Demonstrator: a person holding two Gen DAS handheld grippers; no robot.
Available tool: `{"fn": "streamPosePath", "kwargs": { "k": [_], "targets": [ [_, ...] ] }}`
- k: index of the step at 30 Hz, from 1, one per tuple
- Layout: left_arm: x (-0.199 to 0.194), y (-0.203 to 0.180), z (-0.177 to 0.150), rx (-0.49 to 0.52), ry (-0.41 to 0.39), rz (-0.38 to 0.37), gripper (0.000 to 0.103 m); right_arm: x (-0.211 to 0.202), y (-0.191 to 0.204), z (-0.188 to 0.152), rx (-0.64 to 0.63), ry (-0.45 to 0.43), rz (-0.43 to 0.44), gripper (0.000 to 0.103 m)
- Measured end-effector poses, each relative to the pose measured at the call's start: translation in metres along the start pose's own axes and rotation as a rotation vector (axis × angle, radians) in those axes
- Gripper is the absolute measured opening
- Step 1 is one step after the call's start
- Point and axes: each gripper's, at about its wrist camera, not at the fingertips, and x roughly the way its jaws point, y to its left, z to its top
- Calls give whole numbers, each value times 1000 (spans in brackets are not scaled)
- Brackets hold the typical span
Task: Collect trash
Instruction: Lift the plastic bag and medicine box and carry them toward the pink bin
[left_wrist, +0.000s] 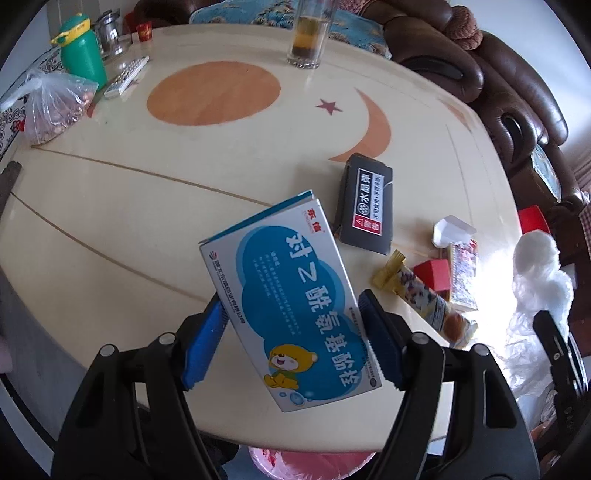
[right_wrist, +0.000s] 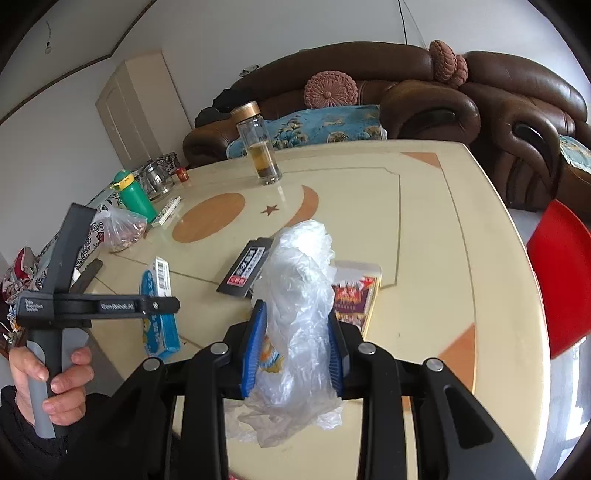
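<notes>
Blue-padded, the left gripper (left_wrist: 291, 332) clamps a blue-and-white medicine box (left_wrist: 291, 299) at lower centre of the left wrist view, lifted clear of the cream desk (left_wrist: 147, 206). In the right wrist view the right gripper (right_wrist: 295, 328) is clenched on a crumpled clear plastic bag (right_wrist: 299, 295) at lower centre. A black box (left_wrist: 365, 205) and snack wrappers (left_wrist: 432, 299) lie on the desk at right of the left wrist view.

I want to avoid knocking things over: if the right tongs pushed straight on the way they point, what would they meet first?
Probably the black box on the table, just past the plastic bag the right tongs hold; depth is unclear.
</notes>
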Motion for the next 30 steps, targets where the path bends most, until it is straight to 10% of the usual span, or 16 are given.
{"fn": "streamPosePath", "kwargs": {
  "k": [30],
  "targets": [
    [-136, -23, -114, 305, -171, -100, 71, -149, 74, -42, -51, -144, -86, 30]
  ]
}}
